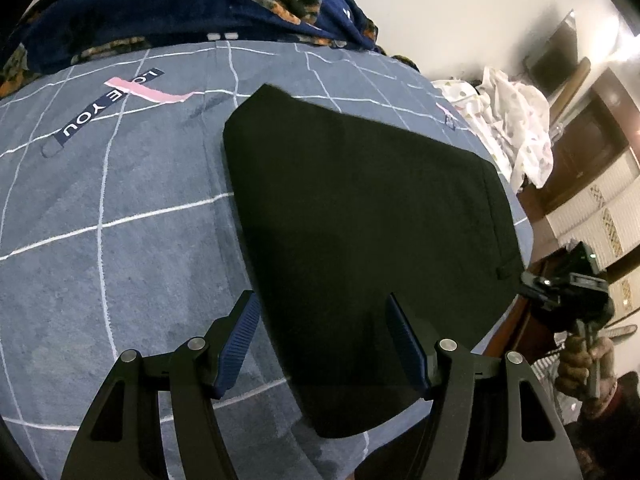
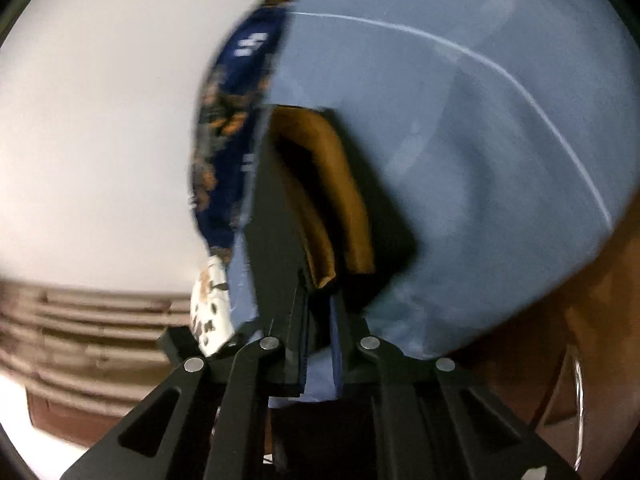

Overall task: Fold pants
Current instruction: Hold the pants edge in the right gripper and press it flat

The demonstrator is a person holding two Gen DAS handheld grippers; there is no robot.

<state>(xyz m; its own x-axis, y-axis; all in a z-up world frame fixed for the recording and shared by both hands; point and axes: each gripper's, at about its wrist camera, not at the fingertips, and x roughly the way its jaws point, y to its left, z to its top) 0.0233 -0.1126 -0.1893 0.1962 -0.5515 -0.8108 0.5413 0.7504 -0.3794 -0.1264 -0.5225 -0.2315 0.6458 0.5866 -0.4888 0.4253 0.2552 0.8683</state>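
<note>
Pants (image 1: pixel 360 220) lie flat on the blue bedspread (image 1: pixel 120 240), dark and already doubled into a broad slab, with their right side running along the bed's edge. My left gripper (image 1: pixel 320 340) hovers over the near end, jaws spread and holding nothing, one finger over the spread and the other over the cloth. My right gripper (image 2: pixel 320 304) sits at that right edge, jaws drawn nearly together on the fabric; a tan lining (image 2: pixel 344 200) shows where the layers gape just ahead of the pads, though blur keeps me from seeing how deep the bite goes.

I judge the step to be taking corners for the next fold. What follows likely needs my left jaws to close on the near hem, then both hands lifting together and carrying it toward the far end.

Open spread lies to the left and beyond. On the right the bed drops off, and the rumpled white cloth (image 1: pixel 516 128) sits close there.
</note>
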